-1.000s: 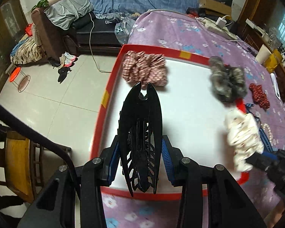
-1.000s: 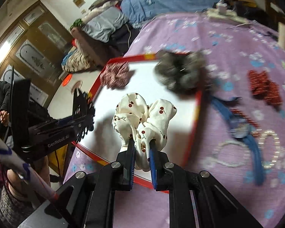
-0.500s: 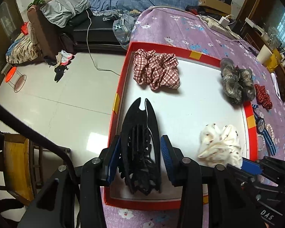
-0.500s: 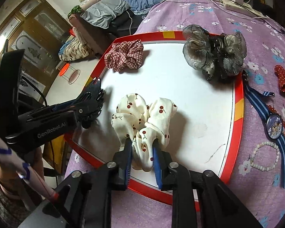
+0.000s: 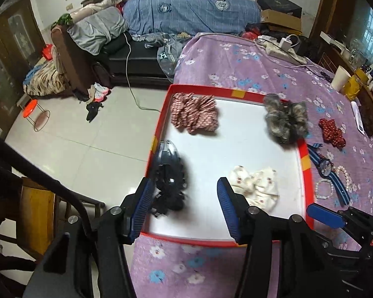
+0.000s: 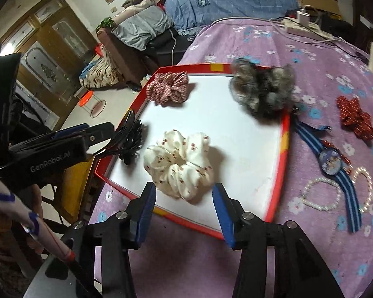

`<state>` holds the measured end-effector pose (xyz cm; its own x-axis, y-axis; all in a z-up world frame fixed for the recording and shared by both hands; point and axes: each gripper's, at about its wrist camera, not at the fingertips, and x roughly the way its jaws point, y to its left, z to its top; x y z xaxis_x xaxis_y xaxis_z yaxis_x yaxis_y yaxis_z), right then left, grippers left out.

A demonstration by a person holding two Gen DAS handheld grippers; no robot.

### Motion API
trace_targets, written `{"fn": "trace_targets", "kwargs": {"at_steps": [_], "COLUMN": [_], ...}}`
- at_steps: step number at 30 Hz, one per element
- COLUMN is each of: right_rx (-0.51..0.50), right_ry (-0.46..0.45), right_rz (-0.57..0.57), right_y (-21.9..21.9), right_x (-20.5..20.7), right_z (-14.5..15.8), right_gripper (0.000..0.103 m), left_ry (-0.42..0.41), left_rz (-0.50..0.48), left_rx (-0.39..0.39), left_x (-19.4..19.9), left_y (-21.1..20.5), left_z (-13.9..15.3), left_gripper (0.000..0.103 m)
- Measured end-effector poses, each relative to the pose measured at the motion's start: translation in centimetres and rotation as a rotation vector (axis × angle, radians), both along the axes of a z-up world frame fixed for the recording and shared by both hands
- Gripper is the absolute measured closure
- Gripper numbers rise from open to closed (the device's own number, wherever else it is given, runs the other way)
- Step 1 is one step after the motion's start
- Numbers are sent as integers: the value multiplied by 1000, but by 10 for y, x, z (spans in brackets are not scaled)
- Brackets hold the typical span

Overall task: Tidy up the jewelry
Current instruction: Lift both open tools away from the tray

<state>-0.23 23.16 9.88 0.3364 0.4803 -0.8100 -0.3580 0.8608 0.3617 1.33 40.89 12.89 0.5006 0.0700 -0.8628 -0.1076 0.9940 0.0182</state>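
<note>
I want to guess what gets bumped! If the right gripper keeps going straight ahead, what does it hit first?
Probably the white cherry-print scrunchie. It lies on the red-rimmed tray just ahead of the open right gripper, roughly centred between its fingers. The grey scrunchie sits farther back, though depth is hard to judge.

Pale tiled floor, cluttered dark sofa, white walls.

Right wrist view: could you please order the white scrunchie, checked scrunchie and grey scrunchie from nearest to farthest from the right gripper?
1. White scrunchie, just ahead of the open right gripper.
2. Checked scrunchie, tray's far left corner.
3. Grey scrunchie, far right rim; too close to call with checked.
</note>
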Motion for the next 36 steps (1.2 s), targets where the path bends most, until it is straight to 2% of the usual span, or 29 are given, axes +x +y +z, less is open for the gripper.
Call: {"fn": "trace_targets", "kwargs": {"at_steps": [15, 21, 30, 36], "right_rx": [44, 29, 12, 17], "right_ry": [30, 25, 30, 33], "right_rz": [-173, -223, -309, -319], "right_y": [-122, -173, -263, -298], "right_x": [-37, -53, -72, -72], "right_z": [1, -1, -7, -12], "right_gripper": [50, 50, 49, 48], "left_ry": [-6, 19, 56, 69], "left_rz": [-117, -138, -112, -92], "left_rx": [39, 10, -54, -79], "left_x": [-40, -51, -59, -67], "left_y": [-117, -154, -210, -233], "left_z": [10, 2, -15, -23], "left_gripper": [49, 49, 49, 49]}}
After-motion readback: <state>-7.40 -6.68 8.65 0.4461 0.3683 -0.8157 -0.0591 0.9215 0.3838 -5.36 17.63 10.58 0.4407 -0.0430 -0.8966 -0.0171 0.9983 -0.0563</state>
